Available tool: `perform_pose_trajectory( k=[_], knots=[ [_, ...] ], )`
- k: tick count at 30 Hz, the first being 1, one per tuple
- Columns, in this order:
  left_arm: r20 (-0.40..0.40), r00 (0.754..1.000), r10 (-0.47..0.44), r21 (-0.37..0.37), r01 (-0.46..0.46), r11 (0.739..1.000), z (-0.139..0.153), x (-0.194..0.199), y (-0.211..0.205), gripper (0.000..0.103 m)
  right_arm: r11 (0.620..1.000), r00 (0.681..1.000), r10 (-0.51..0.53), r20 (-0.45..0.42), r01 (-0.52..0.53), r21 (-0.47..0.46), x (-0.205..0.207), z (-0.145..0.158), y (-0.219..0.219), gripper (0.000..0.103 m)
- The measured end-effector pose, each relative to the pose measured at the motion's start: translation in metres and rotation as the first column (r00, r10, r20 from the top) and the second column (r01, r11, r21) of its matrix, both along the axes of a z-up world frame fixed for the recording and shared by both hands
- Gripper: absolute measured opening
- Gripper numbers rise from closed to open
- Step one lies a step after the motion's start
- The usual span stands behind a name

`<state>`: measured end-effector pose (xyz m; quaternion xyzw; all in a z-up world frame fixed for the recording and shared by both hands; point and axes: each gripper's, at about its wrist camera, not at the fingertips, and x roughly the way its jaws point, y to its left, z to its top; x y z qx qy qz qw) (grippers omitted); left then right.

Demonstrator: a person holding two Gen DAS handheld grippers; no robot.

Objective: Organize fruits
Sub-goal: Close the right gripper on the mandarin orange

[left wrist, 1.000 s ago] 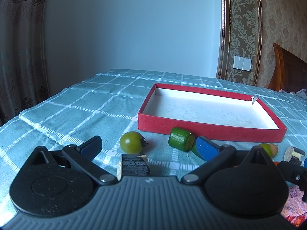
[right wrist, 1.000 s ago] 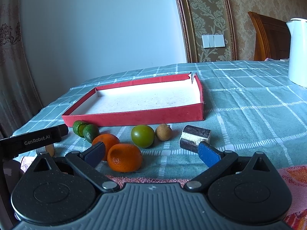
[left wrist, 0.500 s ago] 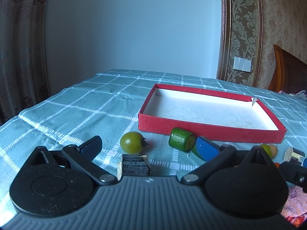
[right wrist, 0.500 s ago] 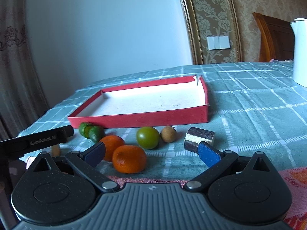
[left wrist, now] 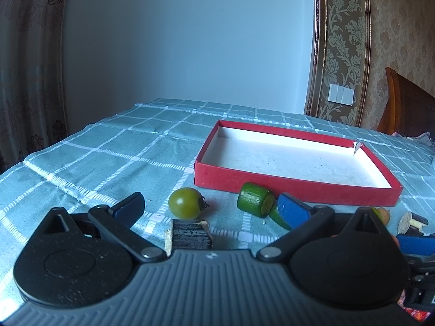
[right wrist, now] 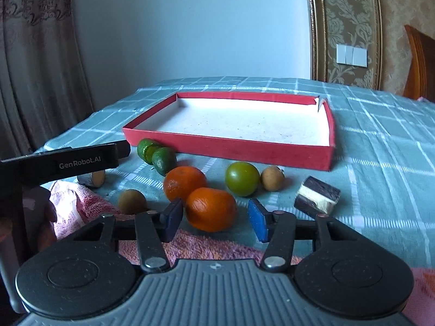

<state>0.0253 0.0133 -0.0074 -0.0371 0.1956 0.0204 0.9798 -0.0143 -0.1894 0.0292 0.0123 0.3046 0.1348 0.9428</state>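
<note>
My right gripper (right wrist: 214, 220) points down at a cluster of fruit in front of the red tray (right wrist: 231, 149). Its jaws are closing with the nearer orange (right wrist: 210, 209) between the blue pads, and a small gap still shows on each side. A second orange (right wrist: 183, 182), a green tomato (right wrist: 242, 178) and a brown longan (right wrist: 272, 178) lie just beyond. My left gripper (left wrist: 212, 209) stands open and holds nothing. A green tomato (left wrist: 186, 203) and a dark sugarcane piece (left wrist: 190, 235) lie between its fingers. A cut green piece (left wrist: 255, 199) lies before the tray (left wrist: 296, 183).
The tray has nothing in it. Two green pieces (right wrist: 157, 154), another longan (right wrist: 132, 201) and sugarcane chunks (right wrist: 316, 195) lie on the checked cloth (right wrist: 380, 149). A pink towel (right wrist: 81, 206) covers the near edge. The left tool's black body (right wrist: 68, 160) juts in from the left.
The right gripper's jaws have narrowed around the nearer orange, and its view has rolled and tipped down toward the fruit. The left gripper has stayed still.
</note>
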Motion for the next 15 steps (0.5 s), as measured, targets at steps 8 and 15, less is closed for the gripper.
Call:
perform_pose_trajectory(
  k=[8,15],
  knots=[
    [-0.004,1.000,-0.008,-0.005,0.008,1.000,0.000,0.002,0.001,0.103,1.000,0.999,0.012,-0.029,-0.012,0.004,0.005,-0.003,0.003,0.042],
    [-0.007,1.000,-0.008,-0.006,0.008,1.000,0.000,0.002,0.001,0.103,0.999,0.998,-0.029,0.058,0.028,0.018,0.015,0.029,-0.012,0.042]
  ],
)
